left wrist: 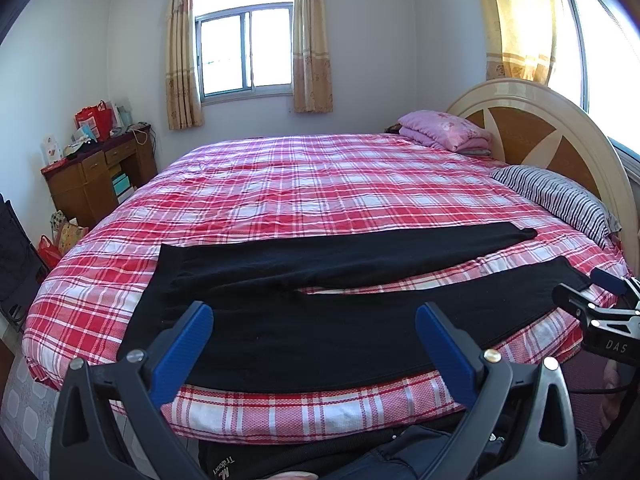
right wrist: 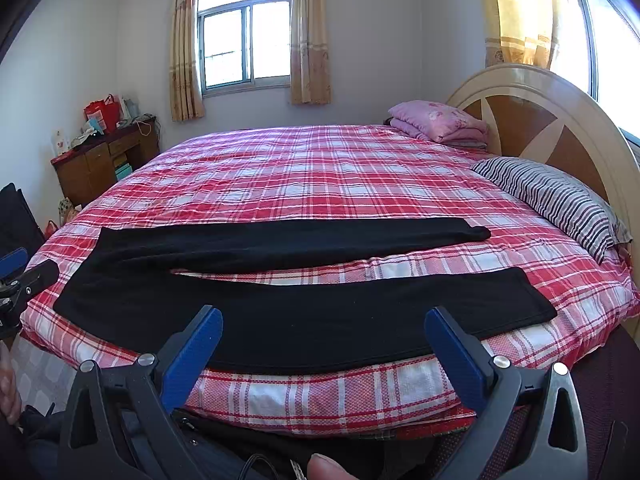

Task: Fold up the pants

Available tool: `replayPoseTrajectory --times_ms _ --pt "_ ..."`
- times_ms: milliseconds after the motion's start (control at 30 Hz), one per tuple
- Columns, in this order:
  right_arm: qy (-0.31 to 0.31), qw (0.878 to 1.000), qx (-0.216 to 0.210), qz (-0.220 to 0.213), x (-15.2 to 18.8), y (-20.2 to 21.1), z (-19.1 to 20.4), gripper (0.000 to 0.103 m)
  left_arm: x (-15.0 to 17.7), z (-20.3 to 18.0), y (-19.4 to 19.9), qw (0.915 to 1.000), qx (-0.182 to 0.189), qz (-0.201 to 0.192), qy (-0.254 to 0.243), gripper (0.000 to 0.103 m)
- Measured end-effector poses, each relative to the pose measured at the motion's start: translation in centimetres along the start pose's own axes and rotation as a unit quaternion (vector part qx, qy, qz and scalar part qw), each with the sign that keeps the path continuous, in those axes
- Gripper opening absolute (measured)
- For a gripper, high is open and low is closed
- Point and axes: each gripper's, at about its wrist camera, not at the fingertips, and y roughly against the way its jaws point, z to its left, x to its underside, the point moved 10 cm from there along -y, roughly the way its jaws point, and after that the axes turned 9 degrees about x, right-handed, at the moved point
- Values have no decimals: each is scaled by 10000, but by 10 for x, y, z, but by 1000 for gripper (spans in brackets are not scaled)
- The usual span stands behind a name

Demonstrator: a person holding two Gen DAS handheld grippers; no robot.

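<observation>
Broadly, the red plaid bedspread carries the black pants, spread flat along the near edge, legs apart, cuffs toward the striped pillow. Both the left gripper and right gripper hover spread wide, holding nothing. Pinching only the top layer, or dragging the bedspread along, would probably skew the fold.

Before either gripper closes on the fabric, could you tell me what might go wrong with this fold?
1. The near leg of the black pants lies close to the edge of the bed, so a pull toward the person could drag it off.
2. The pants sit directly on the red plaid bedspread; the open left gripper or right gripper might pinch it too.
3. The legs lie splayed with a gap between them, so a fold may come out uneven.
</observation>
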Motion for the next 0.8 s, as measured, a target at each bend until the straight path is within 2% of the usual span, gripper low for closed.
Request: replayPoseTrajectory --times_ms 800 --pt "4 10000 -2 21 1 -2 1 102 0 5 -4 10000 11 68 67 103"
